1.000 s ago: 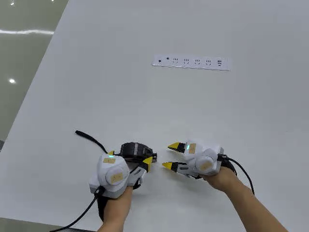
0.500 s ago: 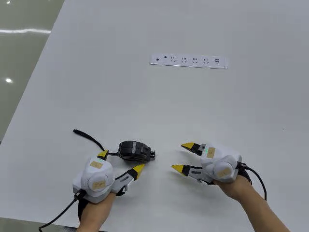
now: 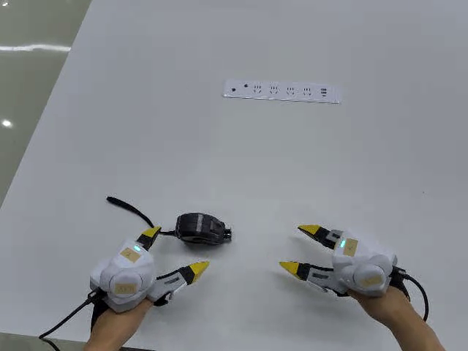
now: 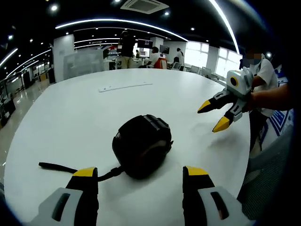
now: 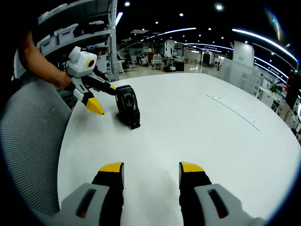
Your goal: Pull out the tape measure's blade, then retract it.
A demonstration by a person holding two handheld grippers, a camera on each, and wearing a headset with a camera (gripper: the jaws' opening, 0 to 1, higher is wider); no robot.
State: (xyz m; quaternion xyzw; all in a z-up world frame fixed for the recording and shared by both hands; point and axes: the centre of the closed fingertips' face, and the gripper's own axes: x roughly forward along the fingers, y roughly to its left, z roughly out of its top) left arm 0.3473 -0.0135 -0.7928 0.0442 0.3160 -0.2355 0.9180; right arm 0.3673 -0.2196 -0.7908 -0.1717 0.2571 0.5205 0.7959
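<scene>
A black rounded tape measure point(image 3: 199, 227) lies on the white desk point(image 3: 219, 161), near the front edge and left of centre. Its black wrist strap point(image 3: 131, 210) trails to the left. The left tool point(image 3: 174, 250) sits just on the near side of it, jaws wide apart, holding nothing. The right tool point(image 3: 297, 248), well apart to the right, is likewise spread and empty. A white power strip point(image 3: 281, 91) lies at the far side.

On the table point(image 3: 219, 161), the tape measure point(image 3: 202, 228) is flanked by the left gripper point(image 3: 174, 250), just near-left, and the right gripper point(image 3: 298, 248), well right, with the power strip point(image 3: 281, 91) set far behind.
</scene>
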